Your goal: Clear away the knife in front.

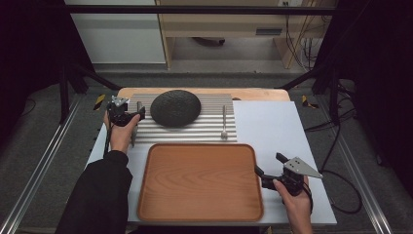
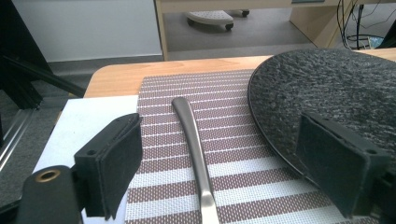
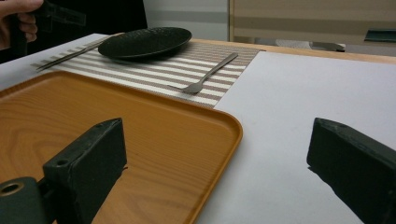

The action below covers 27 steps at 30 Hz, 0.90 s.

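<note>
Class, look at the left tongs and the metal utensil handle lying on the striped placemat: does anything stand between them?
Nothing visible does. The left tongs are open, with the utensil handle lying bare between the jaws; the black plate sits off to one side.

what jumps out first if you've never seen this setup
A dark round plate sits on a striped placemat at the table's far side, a fork to its right. A big empty wooden tray lies nearer. The left claw stands open around a utensil handle.
</note>
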{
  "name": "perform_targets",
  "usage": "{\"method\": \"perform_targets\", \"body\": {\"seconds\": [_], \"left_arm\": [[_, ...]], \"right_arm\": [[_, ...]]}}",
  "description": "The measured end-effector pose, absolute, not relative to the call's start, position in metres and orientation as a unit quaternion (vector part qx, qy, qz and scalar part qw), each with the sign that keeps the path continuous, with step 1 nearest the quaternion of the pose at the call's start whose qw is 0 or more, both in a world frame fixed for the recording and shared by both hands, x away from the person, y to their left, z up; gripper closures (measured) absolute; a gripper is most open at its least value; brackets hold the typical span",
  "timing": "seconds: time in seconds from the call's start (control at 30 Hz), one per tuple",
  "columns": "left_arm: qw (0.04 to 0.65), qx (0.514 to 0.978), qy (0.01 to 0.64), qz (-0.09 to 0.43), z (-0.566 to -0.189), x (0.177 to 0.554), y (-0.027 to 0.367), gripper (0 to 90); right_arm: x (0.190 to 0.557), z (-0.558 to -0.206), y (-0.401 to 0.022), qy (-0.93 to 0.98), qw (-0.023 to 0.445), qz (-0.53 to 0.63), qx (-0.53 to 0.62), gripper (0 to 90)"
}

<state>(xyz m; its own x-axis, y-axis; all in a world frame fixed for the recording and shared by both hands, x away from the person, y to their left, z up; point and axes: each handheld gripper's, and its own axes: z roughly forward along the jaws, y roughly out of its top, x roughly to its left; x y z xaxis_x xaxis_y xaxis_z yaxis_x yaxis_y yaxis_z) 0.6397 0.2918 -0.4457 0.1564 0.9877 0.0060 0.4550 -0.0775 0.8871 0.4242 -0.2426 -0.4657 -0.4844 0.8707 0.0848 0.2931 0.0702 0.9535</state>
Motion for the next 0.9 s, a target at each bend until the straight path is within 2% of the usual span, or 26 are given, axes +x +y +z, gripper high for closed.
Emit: {"method": "perform_targets", "body": {"seconds": [0.57,0.9], "left_arm": [[0.367,0.658,0.573,0.322,-0.459,0.641,0.296,25.5],[0.36,0.662,0.578,0.313,-0.466,0.641,0.296,26.4]], "right_arm": [[0.424,-0.466,-0.243,0.68,0.27,0.531,0.427,5.0],[0.424,-0.466,-0.242,0.682,0.265,0.533,0.425,5.5]]}}
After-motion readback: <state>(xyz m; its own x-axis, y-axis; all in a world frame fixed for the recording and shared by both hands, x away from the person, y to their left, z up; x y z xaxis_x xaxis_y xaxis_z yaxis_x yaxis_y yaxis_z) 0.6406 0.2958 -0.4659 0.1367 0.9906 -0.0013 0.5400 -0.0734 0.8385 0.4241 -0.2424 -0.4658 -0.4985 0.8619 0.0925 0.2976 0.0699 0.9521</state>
